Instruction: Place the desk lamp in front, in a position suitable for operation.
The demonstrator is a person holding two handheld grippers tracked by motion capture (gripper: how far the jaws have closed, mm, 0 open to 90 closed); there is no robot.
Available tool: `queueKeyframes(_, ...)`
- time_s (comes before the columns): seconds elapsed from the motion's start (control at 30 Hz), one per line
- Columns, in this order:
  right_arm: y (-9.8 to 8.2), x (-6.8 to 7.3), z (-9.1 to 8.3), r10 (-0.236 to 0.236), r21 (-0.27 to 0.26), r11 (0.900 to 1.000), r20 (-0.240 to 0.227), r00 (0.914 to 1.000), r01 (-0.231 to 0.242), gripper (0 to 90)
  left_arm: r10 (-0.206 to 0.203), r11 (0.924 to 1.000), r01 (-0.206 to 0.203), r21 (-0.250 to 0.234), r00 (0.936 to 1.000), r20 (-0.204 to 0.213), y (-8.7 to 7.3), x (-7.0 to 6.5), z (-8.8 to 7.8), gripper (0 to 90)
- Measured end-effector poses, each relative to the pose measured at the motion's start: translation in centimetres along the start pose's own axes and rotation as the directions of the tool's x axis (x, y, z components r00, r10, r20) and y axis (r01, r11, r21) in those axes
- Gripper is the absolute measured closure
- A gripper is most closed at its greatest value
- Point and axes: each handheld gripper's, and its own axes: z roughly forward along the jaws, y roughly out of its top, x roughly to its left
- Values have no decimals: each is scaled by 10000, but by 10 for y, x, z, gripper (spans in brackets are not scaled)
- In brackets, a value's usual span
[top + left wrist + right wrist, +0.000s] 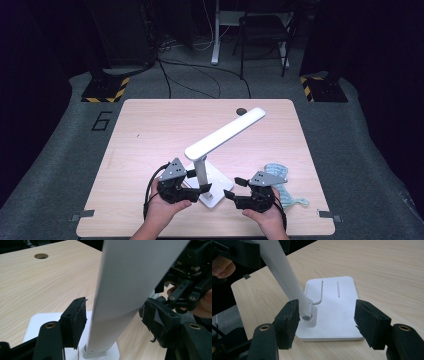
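Left hand-held gripper (pixel 199 181) sits at the near tabletop edge, jaws apart, straddling the white upright post of the white plastic folding desk lamp (pixel 216 143); pads don't press on it. Lamp's flat rectangular base (pixel 218 186) rests on the pale wood-grain tabletop (pixel 150 130), close to the near edge, with its long white head angling up toward the far right. Right hand-held gripper (pixel 235 189) is just right of the base, jaws apart around the base and hinge, not clamped. Crumpled light-blue cloth (pixel 285 186) lies near the right edge. Far half of tabletop is open, with a round cable hole (pixel 241 111). Beyond: grey floor, black cables, dark curtains, chair.
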Motion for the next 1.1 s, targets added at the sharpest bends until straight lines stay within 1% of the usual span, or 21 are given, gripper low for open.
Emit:
queueKeyframes(0.1, 0, 0, 0, 93, -96, 9999, 73, 9999, -92, 365, -9, 10000, 9, 37, 10000, 96, 0, 1, 1, 366)
queueKeyframes(0.17, -1, -1, 0, 205, -70, 9998, -28, 9998, -205, 361, 8, 10000, -9, 56, 9999, 162, 0, 1, 1, 367)
queueKeyframes(0.27, -1, -2, -1, 93, -4, 10000, -91, 9999, -93, 378, 79, 10000, -80, 28, 9999, 154, 1, 0, 1, 394)
queueKeyframes(0.3, -1, -2, -1, 14, 21, 10000, -108, 9999, -14, 393, 145, 9999, -146, 31, 9997, 192, 1, 0, 0, 407)
queueKeyframes(0.33, -2, -2, -1, 54, 75, 10000, -146, 9999, -53, 440, 265, 9996, -267, 63, 9994, 202, 2, -2, 0, 418)
queueKeyframes(0.37, -2, -2, -1, 54, 75, 10000, -146, 9999, -53, 440, 265, 9996, -267, 63, 9994, 202, 2, -2, 0, 422)
queueKeyframes(0.4, -3, -2, -2, 63, 43, 10000, -116, 9999, -62, 460, 308, 9995, -308, 24, 9995, 75, 4, -3, 0, 426)
queueKeyframes(0.47, -3, -1, -1, 42, 31, 10000, -79, 10000, -42, 478, 335, 9994, -335, 18, 9994, 6, 4, -3, 0, 438)
queueKeyframes(0.53, -4, -1, -3, -86, 118, 9999, 49, 10000, 85, 521, 346, 9994, -346, -3, 9994, -84, 5, -3, 0, 464)
queueKeyframes(0.57, -5, -1, -3, -134, 70, 9999, 75, 9999, 133, 543, 335, 9994, -335, -9, 9993, -144, 5, -4, 0, 478)
queueKeyframes(0.6, -6, -2, -4, -151, -10, 9999, 113, 9998, 151, 569, 328, 9995, -328, -10, 9994, -134, 5, -3, 0, 486)
queueKeyframes(0.63, -6, -2, -4, -151, -10, 9999, 113, 9998, 151, 569, 353, 9994, -354, -11, 9993, -150, 5, -3, 0, 486)
queueKeyframes(0.67, -7, -4, -6, -118, -2, 9999, 149, 9998, 118, 591, 415, 9991, -415, 25, 9990, -190, 5, -4, 0, 492)
queueKeyframes(0.7, -7, -4, -6, -118, -2, 9999, 149, 9998, 118, 591, 415, 9991, -415, 25, 9990, -190, 5, -4, 0, 494)
queueKeyframes(0.77, -8, -6, -7, 30, -91, 10000, 175, 9998, -29, 598, 546, 9985, -544, 97, 9984, -156, 6, -4, 0, 497)
queueKeyframes(0.87, -10, -8, -9, 75, -120, 9999, 220, 9997, -73, 614, 763, 9971, -761, 96, 9967, -290, 6, -6, -1, 506)
queueKeyframes(0.93, -10, -9, -9, 96, -110, 9999, 197, 9998, -94, 614, 803, 9967, -801, 90, 9964, -283, 6, -6, -1, 508)
queueKeyframes(1.0, -12, -10, -9, 103, -120, 9999, 307, 9995, -100, 614, 830, 9965, -828, 109, 9963, -238, 6, -5, -2, 510)
queueKeyframes(1.03, -13, -11, -9, 203, -137, 9997, 302, 9993, -199, 615, 802, 9967, -800, 104, 9966, -192, 6, -4, -3, 508)
queueKeyframes(1.07, -13, -12, -9, 187, -101, 9998, 305, 9994, -184, 617, 749, 9971, -748, 127, 9972, -76, 5, -1, -5, 507)
queueKeyframes(1.1, -13, -12, -9, 187, -101, 9998, 305, 9994, -184, 617, 749, 9971, -748, 127, 9972, -76, 5, -1, -5, 506)
